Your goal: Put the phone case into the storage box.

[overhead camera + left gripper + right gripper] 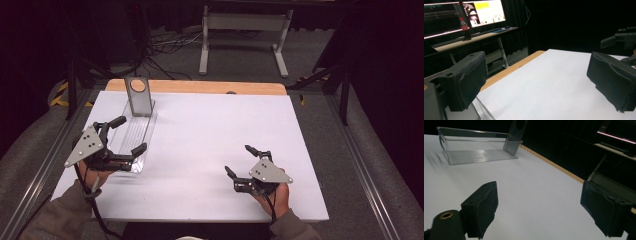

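Note:
A clear plastic tray [134, 135] lies lengthwise on the left of the white table [210, 135]. A grey metal plate with a round hole [138, 96] stands upright in its far end. My left gripper [131, 134] hovers open over the tray's near half, nothing between its fingers. In the left gripper view the jaws [539, 82] stand wide apart over bare table, with a corner of the tray [482, 113] below. My right gripper [238, 159] stands open and empty near the front right. In the right gripper view [541, 205] it faces the tray [479, 152] and the plate [515, 137].
A wooden strip [200, 86] runs along the table's far edge. Beyond it stands a white desk frame [245, 40] with cables on the floor. Monitors [484, 12] sit on a desk in the left gripper view. Metal rails [365, 175] flank the table.

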{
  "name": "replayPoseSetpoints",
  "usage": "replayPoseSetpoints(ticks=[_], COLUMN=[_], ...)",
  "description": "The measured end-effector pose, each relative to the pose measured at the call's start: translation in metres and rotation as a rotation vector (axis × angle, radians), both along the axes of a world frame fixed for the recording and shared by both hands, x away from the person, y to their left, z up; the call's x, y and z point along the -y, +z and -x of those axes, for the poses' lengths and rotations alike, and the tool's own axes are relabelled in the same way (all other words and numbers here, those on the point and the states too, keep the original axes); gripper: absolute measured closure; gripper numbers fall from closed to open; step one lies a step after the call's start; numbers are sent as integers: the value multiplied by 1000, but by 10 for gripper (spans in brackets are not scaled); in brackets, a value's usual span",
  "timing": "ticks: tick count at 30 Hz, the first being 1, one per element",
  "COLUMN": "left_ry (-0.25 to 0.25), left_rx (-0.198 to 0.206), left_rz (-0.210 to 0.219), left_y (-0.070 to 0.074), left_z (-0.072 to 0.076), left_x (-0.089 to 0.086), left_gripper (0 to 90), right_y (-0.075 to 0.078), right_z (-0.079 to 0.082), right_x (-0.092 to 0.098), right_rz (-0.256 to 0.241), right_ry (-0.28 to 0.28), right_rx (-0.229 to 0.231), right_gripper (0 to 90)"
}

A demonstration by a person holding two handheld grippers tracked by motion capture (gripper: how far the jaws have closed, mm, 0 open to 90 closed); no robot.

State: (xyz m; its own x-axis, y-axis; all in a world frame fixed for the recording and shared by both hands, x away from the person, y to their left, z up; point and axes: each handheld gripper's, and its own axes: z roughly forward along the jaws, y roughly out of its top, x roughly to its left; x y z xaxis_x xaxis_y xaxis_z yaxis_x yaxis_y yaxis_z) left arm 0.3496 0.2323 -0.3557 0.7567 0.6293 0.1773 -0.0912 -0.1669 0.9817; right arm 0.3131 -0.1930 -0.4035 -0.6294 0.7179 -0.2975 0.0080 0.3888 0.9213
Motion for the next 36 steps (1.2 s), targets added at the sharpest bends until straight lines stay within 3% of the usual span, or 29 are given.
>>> replayPoseSetpoints(ticks=[11, 36], left_ry=[-8, -18], left_rx=[-16, -30], left_rz=[-25, -16], left_y=[-9, -23], left_z=[5, 20], left_x=[11, 18], left_gripper=[34, 32], right_y=[1, 2], right_z=[-1, -2], right_x=[1, 5], right_rz=[-4, -12], right_ry=[-11, -8], right_rx=[7, 8], right_gripper=[105, 109])
